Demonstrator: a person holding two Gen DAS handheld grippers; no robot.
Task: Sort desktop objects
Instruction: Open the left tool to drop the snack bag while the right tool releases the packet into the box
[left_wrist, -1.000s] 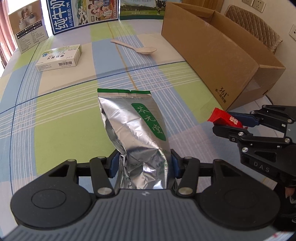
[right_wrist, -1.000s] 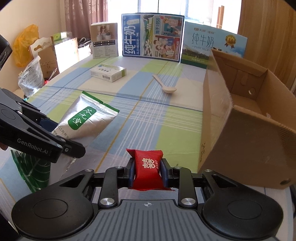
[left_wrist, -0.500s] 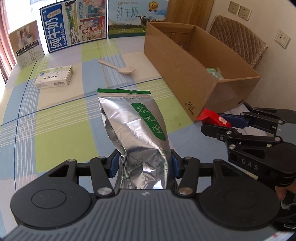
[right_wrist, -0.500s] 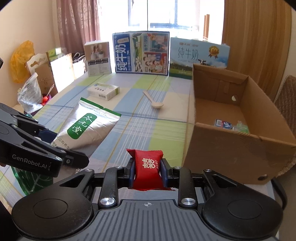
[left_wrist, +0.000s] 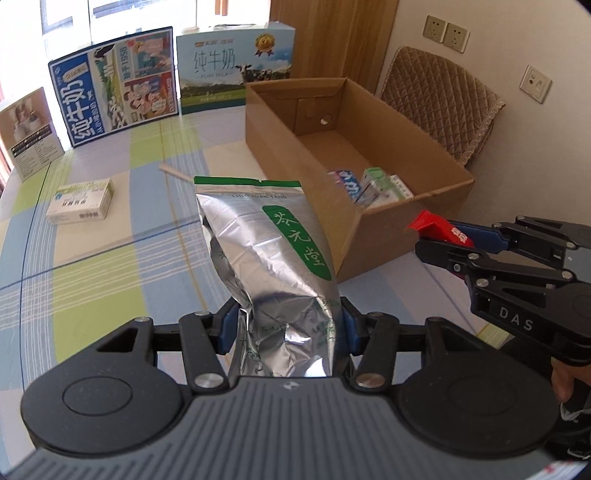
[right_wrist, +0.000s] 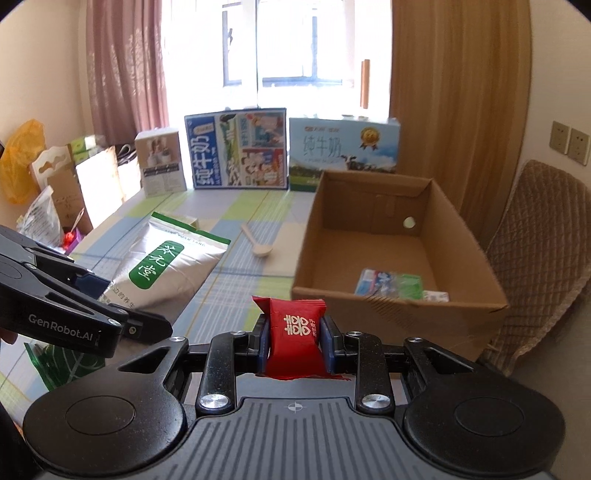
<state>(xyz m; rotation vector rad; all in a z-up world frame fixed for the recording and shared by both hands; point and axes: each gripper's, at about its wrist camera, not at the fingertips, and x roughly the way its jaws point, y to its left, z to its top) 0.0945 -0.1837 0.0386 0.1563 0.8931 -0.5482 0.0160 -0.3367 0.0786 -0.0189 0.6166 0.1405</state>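
Tongs on my left clamp the silver tea pouch; my right tongs pinch a red candy packet. Both hang above the desk. I see the cardboard box at two o'clock, open.

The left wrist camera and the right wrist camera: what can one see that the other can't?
Only the left wrist view shows the whole small white medicine box and the blue toothpaste box in the carton. Only the right wrist view shows the window, the whole pale plastic spoon and the orange plastic bag. Both show the silver foil tea pouch, the red candy packet and the open brown cardboard carton.
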